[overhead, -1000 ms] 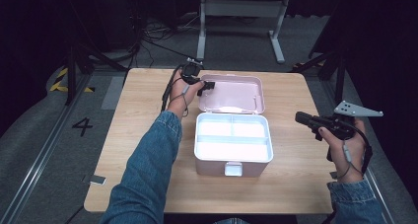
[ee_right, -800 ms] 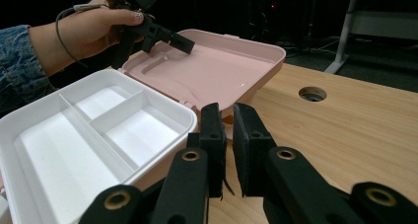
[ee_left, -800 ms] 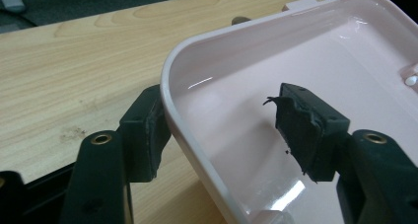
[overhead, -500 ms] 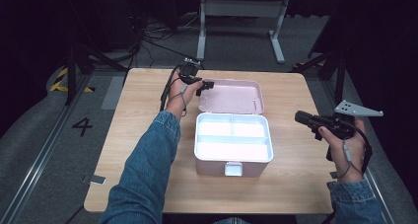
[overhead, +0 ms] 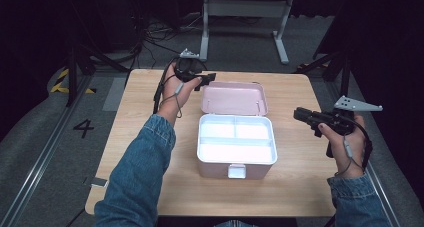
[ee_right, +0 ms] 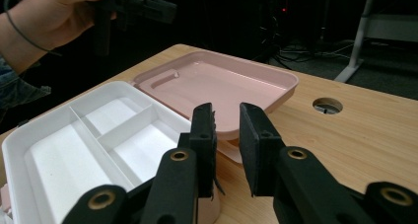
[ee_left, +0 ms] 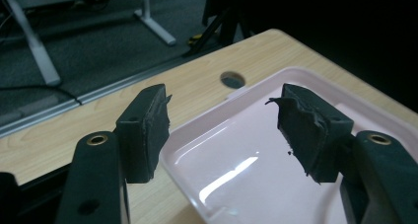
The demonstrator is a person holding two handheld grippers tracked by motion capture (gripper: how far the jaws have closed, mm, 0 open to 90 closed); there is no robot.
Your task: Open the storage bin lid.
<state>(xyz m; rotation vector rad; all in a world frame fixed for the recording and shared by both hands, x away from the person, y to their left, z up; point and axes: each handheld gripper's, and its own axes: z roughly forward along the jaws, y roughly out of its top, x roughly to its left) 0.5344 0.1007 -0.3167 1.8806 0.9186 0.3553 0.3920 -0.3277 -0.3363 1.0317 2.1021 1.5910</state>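
We see a pink box (overhead: 235, 152) sitting near the middle of a pale wooden table (overhead: 140, 137), its hinged lid (overhead: 234, 98) thrown back and lying flat behind it. The lid is a shallow, glossy pink tray with rounded corners, and light glints off its smooth inside. Inside the box sits a white plastic insert (overhead: 236, 138) split into 3 compartments: 2 small ones at the back and 1 long one in front. A small white latch (overhead: 236, 171) hangs at the front wall. The tabletop shows fine wood grain and a round cable hole (ee_right: 327, 105) near the far edge.

Our left gripper (overhead: 206, 79) hovers over the lid's far left corner, its jaws spread wide with nothing between them; the black pads (ee_left: 148, 130) look rough and frayed at the edges. Our right gripper (overhead: 299, 114) hangs to the right of the box, apart from it, its jaws having just been opening to a narrow gap that seems to hold nothing.
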